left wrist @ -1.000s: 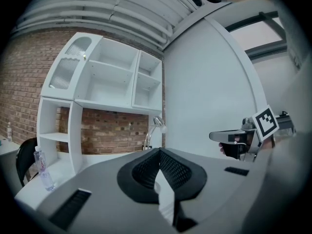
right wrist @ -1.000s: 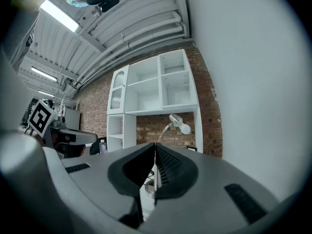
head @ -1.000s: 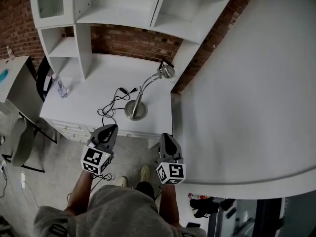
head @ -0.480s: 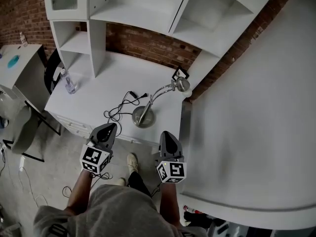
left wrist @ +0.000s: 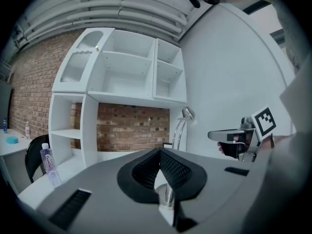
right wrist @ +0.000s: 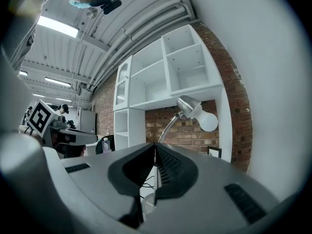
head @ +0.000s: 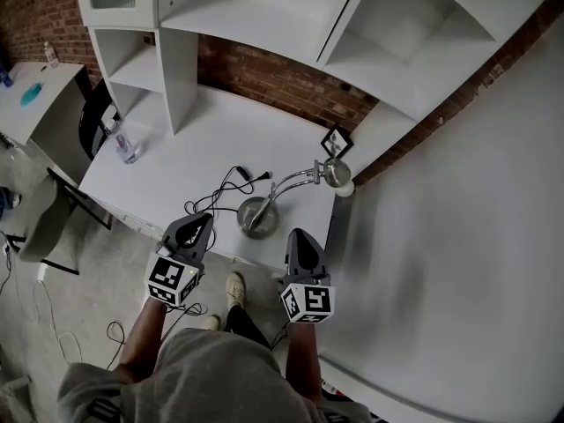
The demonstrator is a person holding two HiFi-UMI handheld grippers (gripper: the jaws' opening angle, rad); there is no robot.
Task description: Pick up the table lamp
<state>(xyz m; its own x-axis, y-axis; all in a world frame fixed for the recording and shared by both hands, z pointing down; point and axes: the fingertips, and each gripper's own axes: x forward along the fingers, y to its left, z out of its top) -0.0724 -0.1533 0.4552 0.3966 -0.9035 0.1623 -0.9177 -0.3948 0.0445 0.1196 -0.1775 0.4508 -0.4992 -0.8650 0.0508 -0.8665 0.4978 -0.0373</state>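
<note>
The table lamp has a round metal base [head: 256,216], a curved silver neck and a metal head [head: 335,172] with a white bulb. It stands near the front right corner of the white desk [head: 176,161], with its black cable [head: 220,190] trailing to the left. My left gripper [head: 201,222] hovers at the desk's front edge, left of the base, shut and empty. Shut with nothing in it, my right gripper [head: 295,235] is just before the edge, right of the base. The lamp head [left wrist: 187,113] shows beyond the left gripper [left wrist: 159,152], and the bulb [right wrist: 208,122] above the right gripper [right wrist: 155,145].
A white shelf unit [head: 176,33] rises at the desk's back against a brick wall. A water bottle [head: 126,148] stands at the desk's left end, and a small picture frame [head: 337,141] behind the lamp. A white wall [head: 458,236] closes the right side. A chair [head: 44,227] stands left.
The desk and lamp have drawn nearer to both grippers; the lamp base now lies just ahead of and between them. Both grippers stay shut.
</note>
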